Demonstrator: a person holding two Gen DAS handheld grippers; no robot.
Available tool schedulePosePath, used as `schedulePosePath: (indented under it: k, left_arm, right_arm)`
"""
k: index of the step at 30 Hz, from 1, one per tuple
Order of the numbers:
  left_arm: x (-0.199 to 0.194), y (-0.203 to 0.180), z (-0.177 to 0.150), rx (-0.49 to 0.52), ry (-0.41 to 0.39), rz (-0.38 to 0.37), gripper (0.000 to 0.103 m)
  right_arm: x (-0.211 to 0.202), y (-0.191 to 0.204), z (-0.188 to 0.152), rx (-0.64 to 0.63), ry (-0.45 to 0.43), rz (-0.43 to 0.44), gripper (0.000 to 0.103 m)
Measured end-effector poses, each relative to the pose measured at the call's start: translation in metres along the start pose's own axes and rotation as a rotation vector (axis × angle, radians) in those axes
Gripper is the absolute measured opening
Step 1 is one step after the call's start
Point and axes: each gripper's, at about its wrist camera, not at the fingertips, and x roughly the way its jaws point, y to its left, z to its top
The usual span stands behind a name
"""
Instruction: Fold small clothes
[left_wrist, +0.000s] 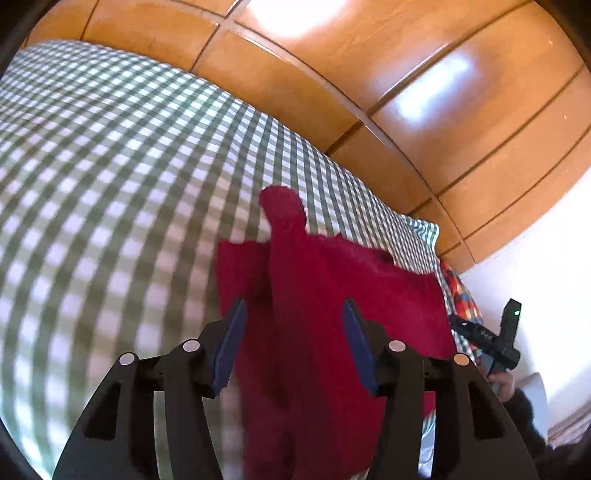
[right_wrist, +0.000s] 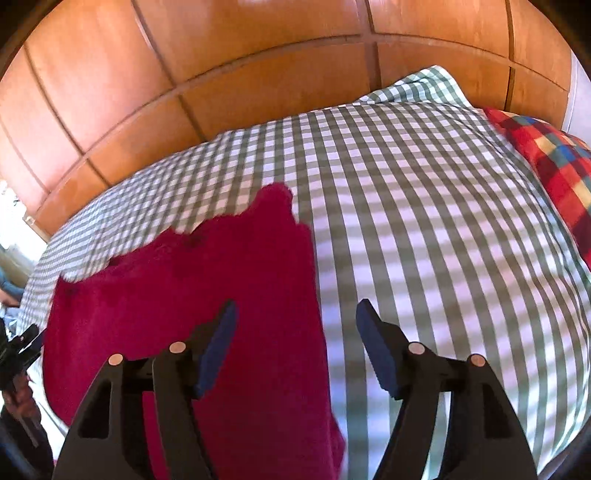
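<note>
From the left wrist, the left gripper (left_wrist: 293, 314) has its jaws apart, gripping nothing, above the red garment (left_wrist: 332, 295) lying on the checked bed (left_wrist: 110, 166). From the right wrist, the right gripper (right_wrist: 295, 314) is also parted and empty, over the garment's edge.

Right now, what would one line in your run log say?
step: fold | red garment: flat on checked bedcover | left tool: open, empty | right tool: open, empty

Both wrist views look down, seemingly close, sharing the red garment (left_wrist: 332, 295) (right_wrist: 221, 295).
</note>
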Motion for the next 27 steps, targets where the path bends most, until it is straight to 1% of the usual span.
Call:
schedulePosePath:
  k: [1,2,3,4,5,6,7,8,9,10,11,13,14,15,16,17,18,19,20,21,22,23,24,25,26,27]
  left_arm:
    - [0.007,-0.002,0.004,0.003,0.007,0.0,0.052]
    - [0.013,-0.004,0.006,0.009,0.016,0.001,0.051]
    - [0.021,-0.006,0.008,0.015,0.029,0.001,0.042]
    - [0.026,-0.008,0.009,0.017,0.036,0.003,0.028]
    - [0.029,-0.01,0.009,0.027,0.037,0.012,0.021]
    - [0.029,-0.013,0.009,0.049,0.017,0.041,0.007]
    - [0.023,-0.015,0.008,0.057,-0.016,0.054,0.007]
    - [0.016,-0.017,0.008,0.054,-0.048,0.046,0.006]
    - [0.008,-0.018,0.008,0.046,-0.079,0.042,0.006]
    - [0.001,-0.017,0.009,0.037,-0.102,0.051,0.006]
    - [-0.001,-0.014,0.011,0.029,-0.113,0.081,0.006]
    - [0.011,-0.009,0.017,0.024,-0.086,0.154,0.006]
    - [0.02,-0.006,0.019,0.016,-0.056,0.186,0.006]
    - [0.034,-0.003,0.02,0.011,-0.006,0.217,0.006]
    - [0.043,-0.002,0.02,0.015,0.016,0.255,0.007]
    - [0.051,-0.003,0.02,0.024,0.038,0.293,0.007]
    - [0.052,-0.007,0.019,0.036,0.037,0.309,0.007]
    - [0.05,-0.012,0.02,0.048,0.03,0.329,0.009]
    - [0.048,-0.016,0.021,0.057,0.021,0.353,0.012]
    - [0.042,-0.023,0.021,0.067,0.0,0.387,0.016]
    - [0.032,-0.031,0.022,0.086,-0.044,0.424,0.023]
    - [0.023,-0.035,0.024,0.1,-0.081,0.439,0.026]
    - [0.016,-0.042,0.023,0.112,-0.112,0.435,0.028]
    - [0.009,-0.049,0.021,0.124,-0.139,0.416,0.028]
    - [0.003,-0.055,0.019,0.135,-0.156,0.397,0.028]
    - [-0.001,-0.062,0.015,0.149,-0.175,0.38,0.028]
  right_arm:
    - [0.008,-0.001,0.004,0.005,0.003,-0.008,0.062]
    - [0.017,0.0,0.011,0.011,0.008,-0.018,0.056]
    - [0.022,0.001,0.014,0.017,0.012,-0.026,0.052]
    - [0.028,0.002,0.017,0.025,0.021,-0.029,0.042]
    - [0.032,0.002,0.019,0.028,0.025,-0.022,0.019]
    - [0.034,0.005,0.022,0.02,0.022,-0.017,0.009]
    - [0.029,0.009,0.022,0.011,-0.001,-0.023,0.008]
    - [0.022,0.012,0.022,0.001,-0.038,-0.016,0.008]
    - [0.011,0.015,0.021,-0.005,-0.09,-0.006,0.007]
    - [0.009,0.015,0.021,0.001,-0.103,-0.009,0.007]
    - [0.011,0.013,0.021,0.013,-0.108,-0.017,0.007]
    - [0.03,0.006,0.019,0.042,-0.064,-0.05,0.007]
    - [0.038,0.005,0.018,0.039,-0.048,-0.071,0.007]
    - [0.049,0.005,0.015,0.022,-0.026,-0.104,0.007]
    - [0.056,0.007,0.012,0.008,-0.015,-0.119,0.008]
    - [0.057,0.008,0.01,-0.004,-0.021,-0.132,0.008]
    - [0.056,0.01,0.009,-0.016,-0.028,-0.142,0.009]
    - [0.054,0.011,0.009,-0.024,-0.026,-0.143,0.012]
    - [0.053,0.011,0.009,-0.031,-0.026,-0.15,0.019]
    - [0.05,0.013,0.011,-0.043,-0.03,-0.177,0.029]
    - [0.044,0.014,0.012,-0.05,-0.052,-0.203,0.052]
    - [0.038,0.015,0.012,-0.052,-0.076,-0.207,0.056]
    - [0.027,0.02,0.012,-0.063,-0.113,-0.216,0.056]
    - [0.017,0.029,0.011,-0.084,-0.149,-0.216,0.056]
    - [0.01,0.036,0.011,-0.1,-0.168,-0.197,0.057]
    - [0.005,0.046,0.01,-0.123,-0.174,-0.147,0.056]
